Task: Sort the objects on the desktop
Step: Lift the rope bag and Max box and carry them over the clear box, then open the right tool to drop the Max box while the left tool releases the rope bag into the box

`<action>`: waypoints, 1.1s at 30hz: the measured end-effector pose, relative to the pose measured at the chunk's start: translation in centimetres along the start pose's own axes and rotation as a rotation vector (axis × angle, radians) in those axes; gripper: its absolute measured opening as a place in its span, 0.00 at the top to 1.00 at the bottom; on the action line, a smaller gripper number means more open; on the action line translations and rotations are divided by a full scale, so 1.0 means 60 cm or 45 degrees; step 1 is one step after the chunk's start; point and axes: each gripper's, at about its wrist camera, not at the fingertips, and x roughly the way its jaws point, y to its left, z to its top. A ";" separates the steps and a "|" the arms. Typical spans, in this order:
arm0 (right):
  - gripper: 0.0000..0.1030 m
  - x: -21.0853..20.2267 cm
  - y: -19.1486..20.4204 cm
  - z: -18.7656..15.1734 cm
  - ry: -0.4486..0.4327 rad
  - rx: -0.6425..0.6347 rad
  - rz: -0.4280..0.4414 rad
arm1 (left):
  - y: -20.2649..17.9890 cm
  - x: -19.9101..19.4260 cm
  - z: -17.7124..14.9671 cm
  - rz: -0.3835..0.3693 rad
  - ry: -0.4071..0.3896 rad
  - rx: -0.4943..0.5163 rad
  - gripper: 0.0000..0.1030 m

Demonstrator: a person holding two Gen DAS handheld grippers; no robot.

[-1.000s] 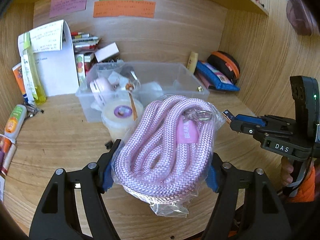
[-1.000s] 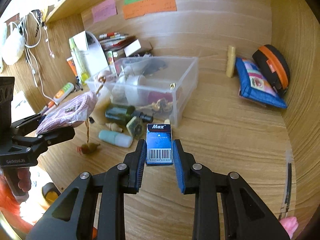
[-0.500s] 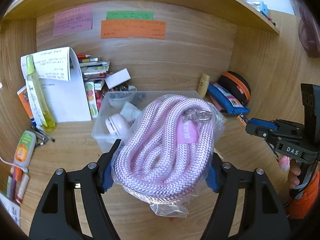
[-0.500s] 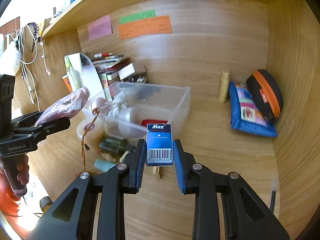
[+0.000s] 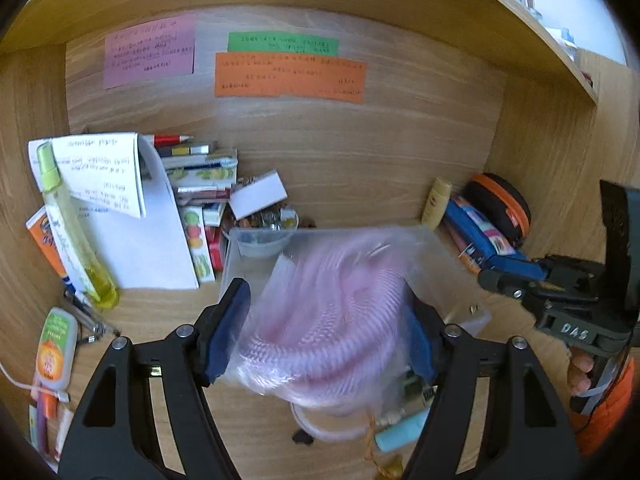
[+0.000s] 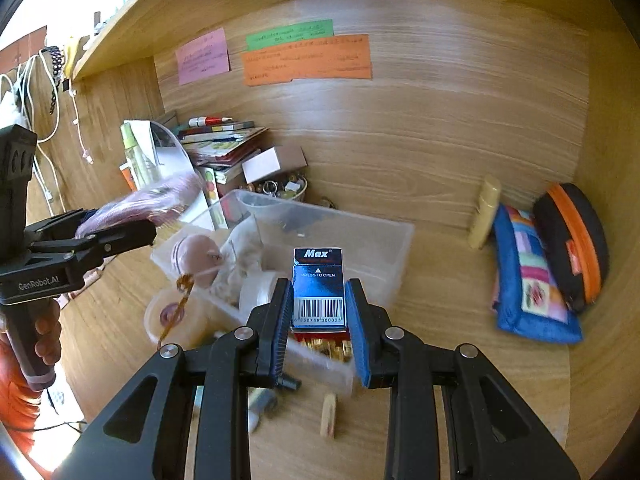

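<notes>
Both loads have been lifted over the clear bin (image 6: 396,236): bagged pink rope (image 5: 324,320) clamped wide in the left gripper (image 5: 324,336), jaws just tightened; blue Max box (image 6: 319,288) pinched narrowly in the right gripper (image 6: 319,328) — drop-off judged next

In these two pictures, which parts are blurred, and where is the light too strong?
Left wrist view: the bagged pink rope between the left gripper pads is smeared by motion blur, while the wall notes stay readable. Right wrist view: the blue Max box in the right gripper is sharp; the upper left corner, beyond the shelf, is washed out white.
</notes>
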 end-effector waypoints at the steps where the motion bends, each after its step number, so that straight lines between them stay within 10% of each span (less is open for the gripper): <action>1: 0.76 0.007 0.000 0.006 0.002 0.000 0.003 | 0.003 0.002 0.006 -0.012 -0.005 -0.003 0.34; 33: 0.75 0.170 0.002 0.008 0.230 -0.039 -0.013 | 0.016 0.163 -0.019 0.010 0.253 0.071 0.33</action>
